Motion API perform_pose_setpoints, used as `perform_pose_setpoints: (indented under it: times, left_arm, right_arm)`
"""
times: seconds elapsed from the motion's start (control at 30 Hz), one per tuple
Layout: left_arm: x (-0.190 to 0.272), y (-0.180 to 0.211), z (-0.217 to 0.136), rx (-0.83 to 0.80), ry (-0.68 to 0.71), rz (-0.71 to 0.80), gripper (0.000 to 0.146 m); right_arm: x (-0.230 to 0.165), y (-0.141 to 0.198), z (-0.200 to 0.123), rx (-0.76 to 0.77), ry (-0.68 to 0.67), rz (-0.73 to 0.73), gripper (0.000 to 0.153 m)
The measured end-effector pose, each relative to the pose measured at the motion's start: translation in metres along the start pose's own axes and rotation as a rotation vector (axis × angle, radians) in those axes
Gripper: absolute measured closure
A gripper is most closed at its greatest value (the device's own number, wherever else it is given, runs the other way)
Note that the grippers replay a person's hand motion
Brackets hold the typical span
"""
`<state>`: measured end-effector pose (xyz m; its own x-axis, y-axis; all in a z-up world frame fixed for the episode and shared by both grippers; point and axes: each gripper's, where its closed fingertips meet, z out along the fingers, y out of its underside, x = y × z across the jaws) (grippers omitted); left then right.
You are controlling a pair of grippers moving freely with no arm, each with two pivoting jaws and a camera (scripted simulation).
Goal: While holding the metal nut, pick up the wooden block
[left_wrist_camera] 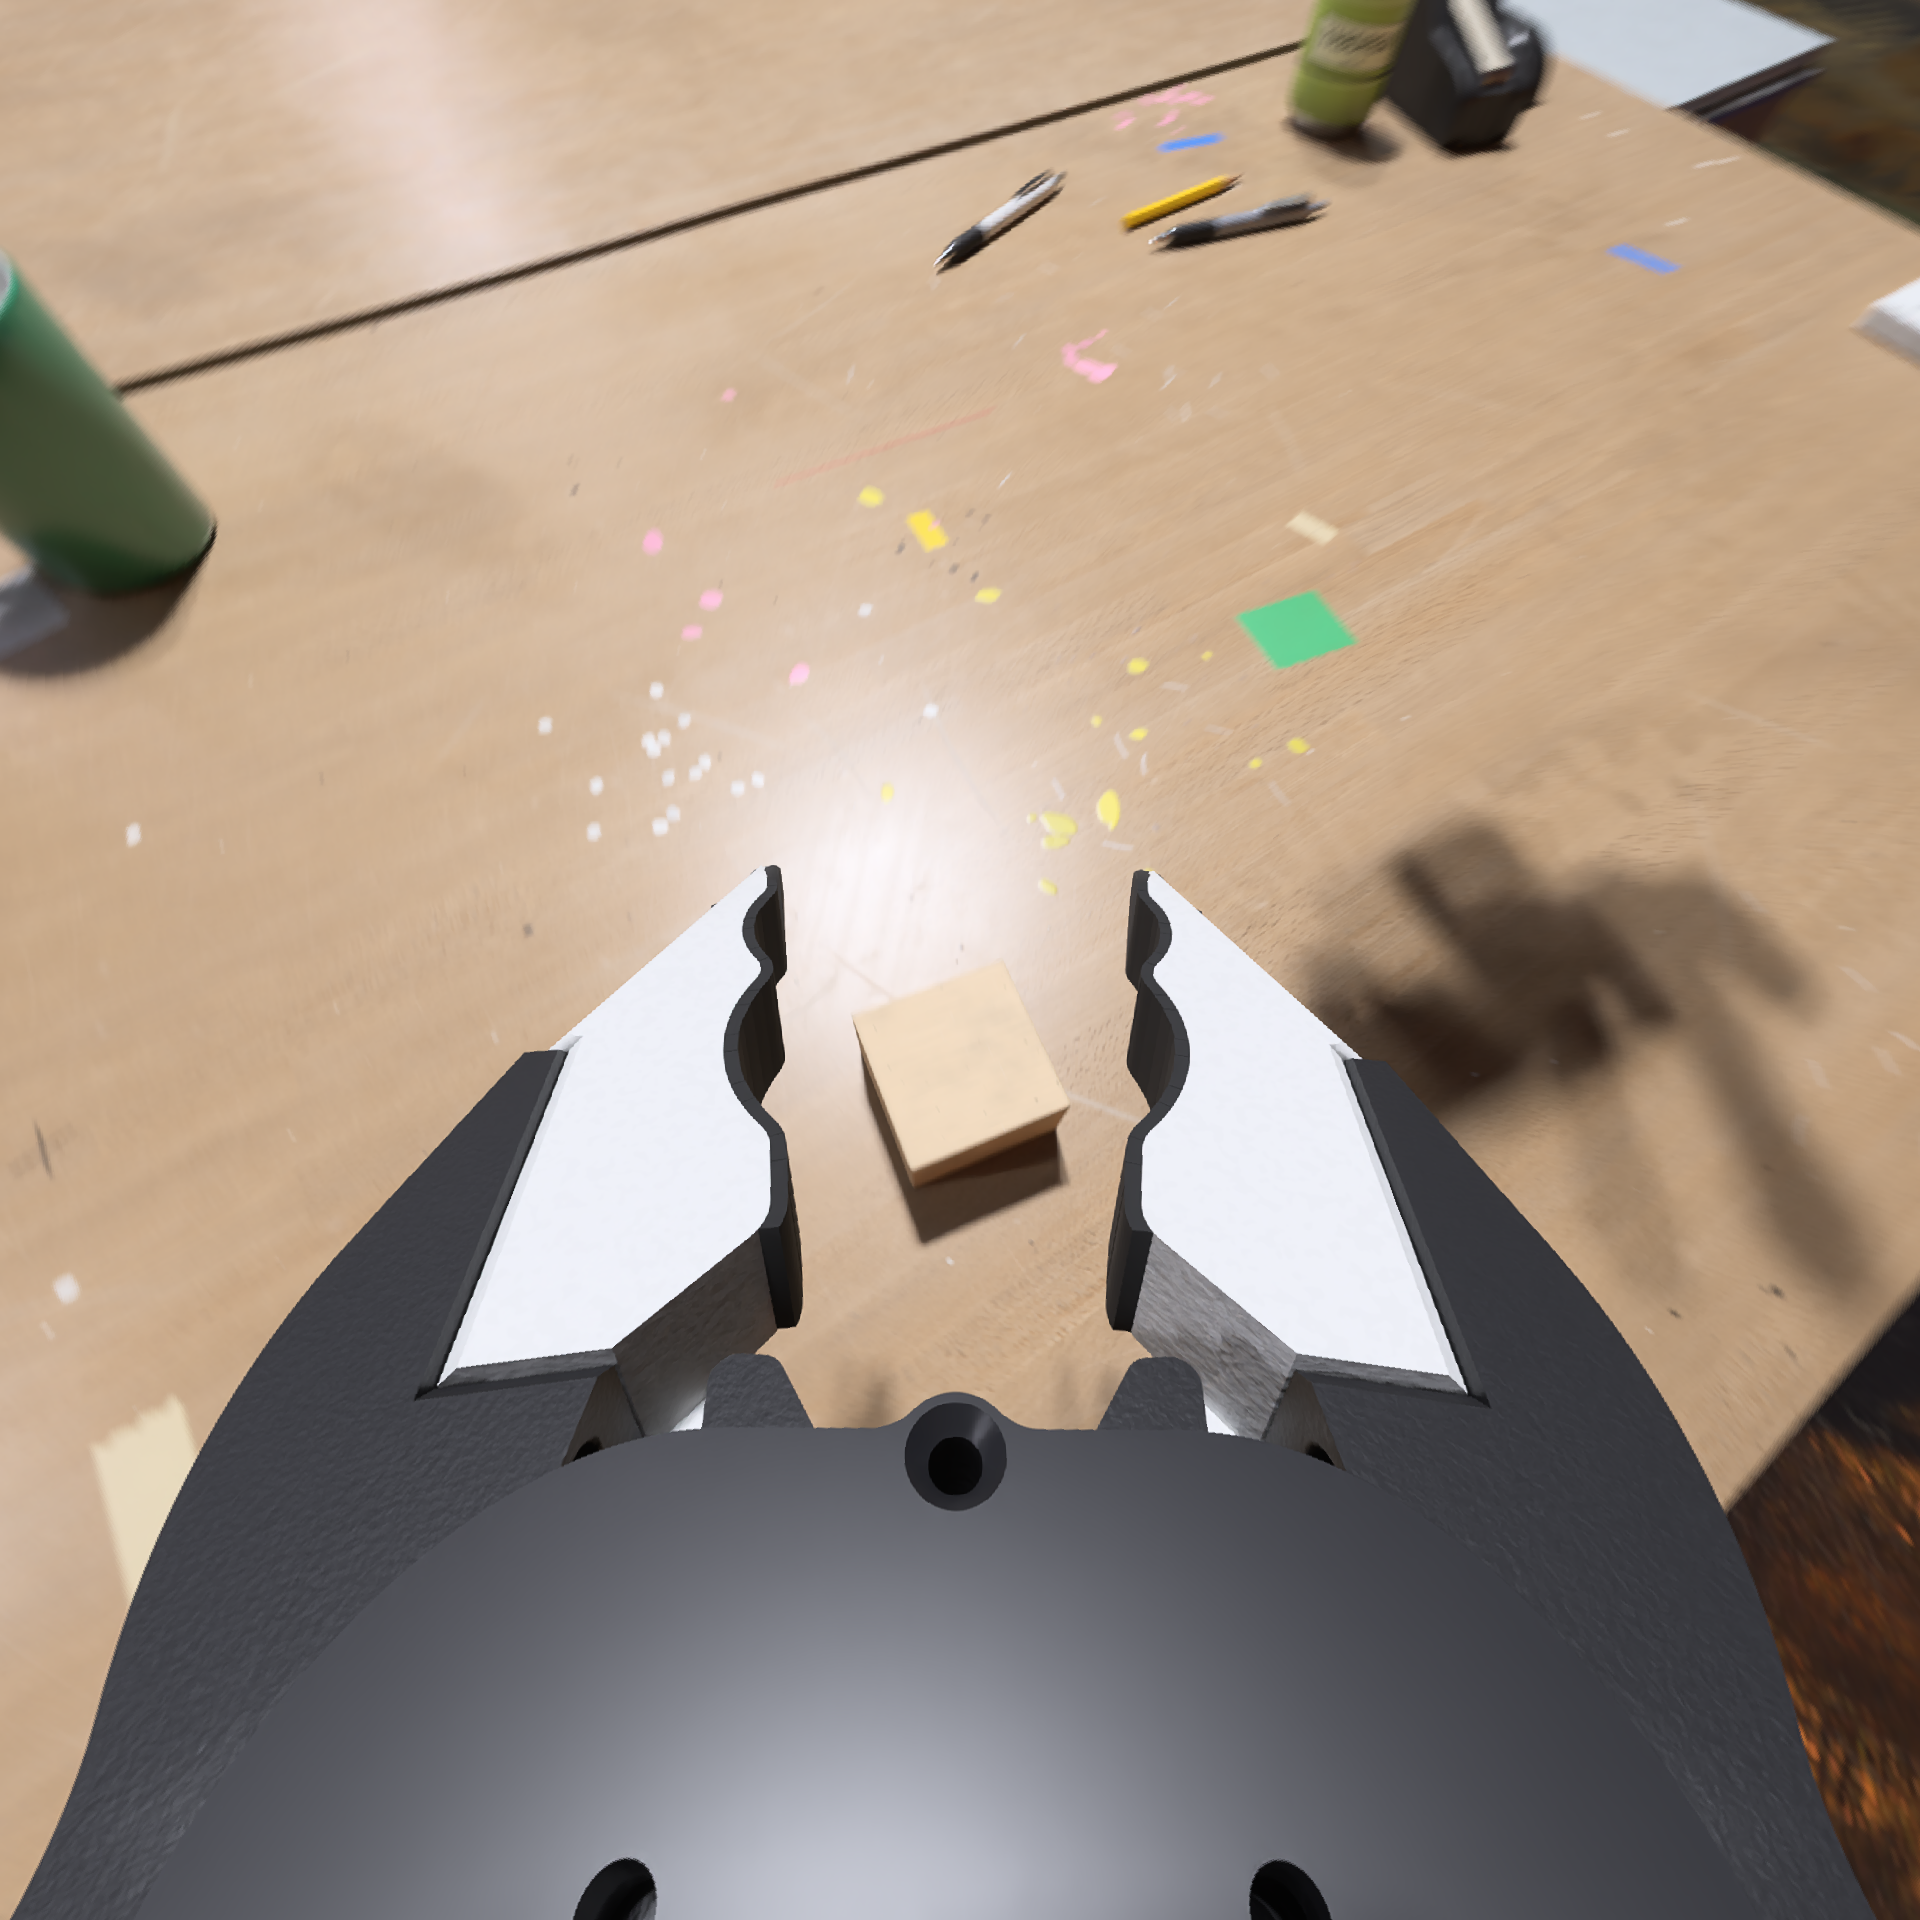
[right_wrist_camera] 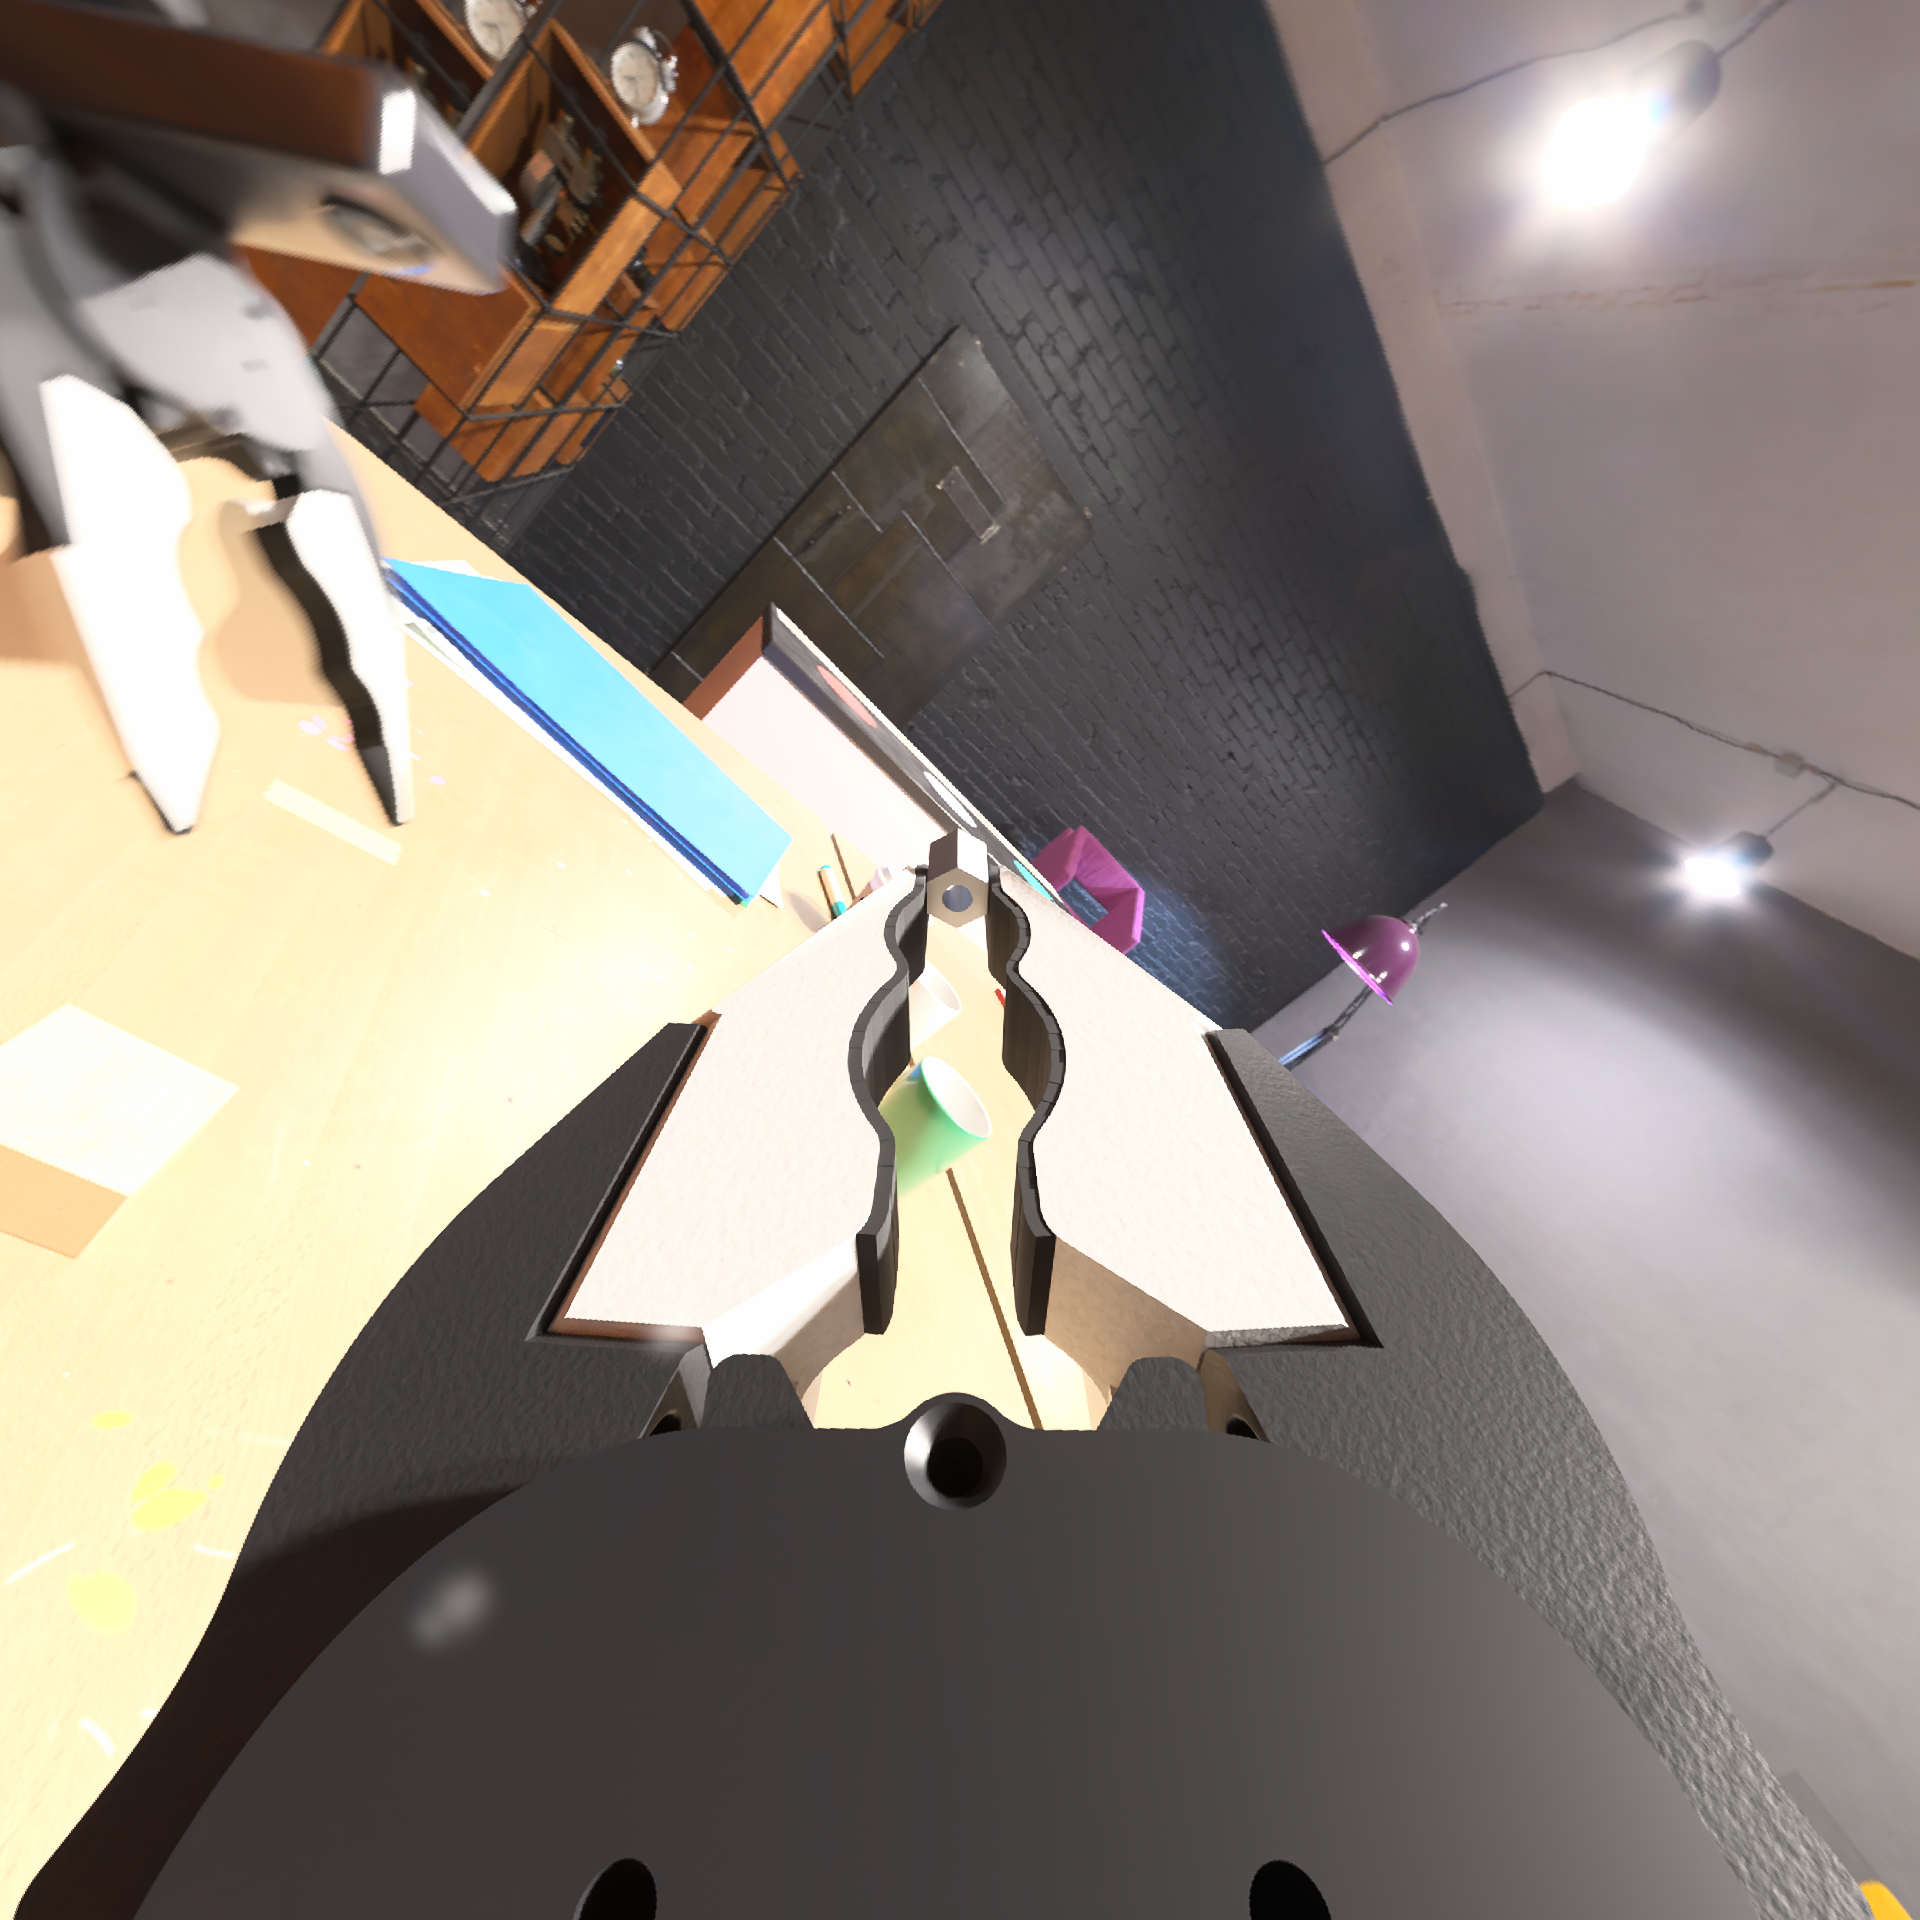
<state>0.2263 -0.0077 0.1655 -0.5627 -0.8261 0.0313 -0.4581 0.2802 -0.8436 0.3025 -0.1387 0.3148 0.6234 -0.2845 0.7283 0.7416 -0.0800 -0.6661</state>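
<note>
A pale wooden block (left_wrist_camera: 961, 1070) lies flat on the wooden table (left_wrist_camera: 416, 935), between and below the two fingers of my left gripper (left_wrist_camera: 956, 883). The left gripper is open and empty, hovering above the block without touching it. My right gripper (right_wrist_camera: 958, 883) is shut on a small metal nut (right_wrist_camera: 956, 885), pinched at its fingertips and held in the air, tilted. The left gripper (right_wrist_camera: 281, 821) also shows in the right wrist view at the upper left, open, pointing down at the table.
A green cup (left_wrist_camera: 83, 457) stands at the left. Pens and a yellow pencil (left_wrist_camera: 1179, 203), a green bottle (left_wrist_camera: 1345, 62) and a black tape dispenser (left_wrist_camera: 1465, 73) lie far off. Paper scraps dot the table. Its edge (left_wrist_camera: 1766, 1455) runs at the right. A blue folder (right_wrist_camera: 603, 717) lies near the left gripper.
</note>
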Motion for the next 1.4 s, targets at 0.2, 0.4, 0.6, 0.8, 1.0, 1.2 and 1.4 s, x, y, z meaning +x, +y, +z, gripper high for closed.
perform_pose_setpoints:
  times: [0.2, 0.4, 0.6, 0.8, 1.0, 1.2, 1.4]
  left_arm:
    - [0.012, 0.077, 0.044, -0.029, -0.19, -0.133, 0.066]
    - [-0.009, 0.107, 0.07, -0.075, -0.415, -0.065, 0.063]
    - [-0.01, 0.128, 0.082, -0.192, -0.443, -0.145, 0.057]
    - [-0.008, 0.129, 0.087, -0.198, -0.427, -0.197, 0.065]
    - [-0.007, 0.13, 0.088, -0.194, -0.385, -0.242, 0.075]
    - [-0.004, 0.13, 0.09, -0.2, -0.36, -0.225, 0.07]
    - [0.0, 0.127, 0.095, -0.201, -0.274, -0.165, 0.077]
  right_arm:
    - [0.024, -0.001, -0.024, 0.031, 0.07, 0.023, 0.143]
    - [0.027, -0.018, -0.034, 0.103, 0.081, 0.035, 0.143]
    - [0.026, -0.029, -0.039, 0.14, 0.077, 0.025, 0.143]
    - [0.026, -0.034, -0.041, 0.16, 0.078, 0.025, 0.143]
    - [0.025, -0.032, -0.04, 0.149, 0.072, 0.028, 0.143]
    - [0.021, -0.028, -0.034, 0.126, 0.057, 0.019, 0.143]
    - [0.014, -0.018, -0.023, 0.076, 0.027, 0.029, 0.143]
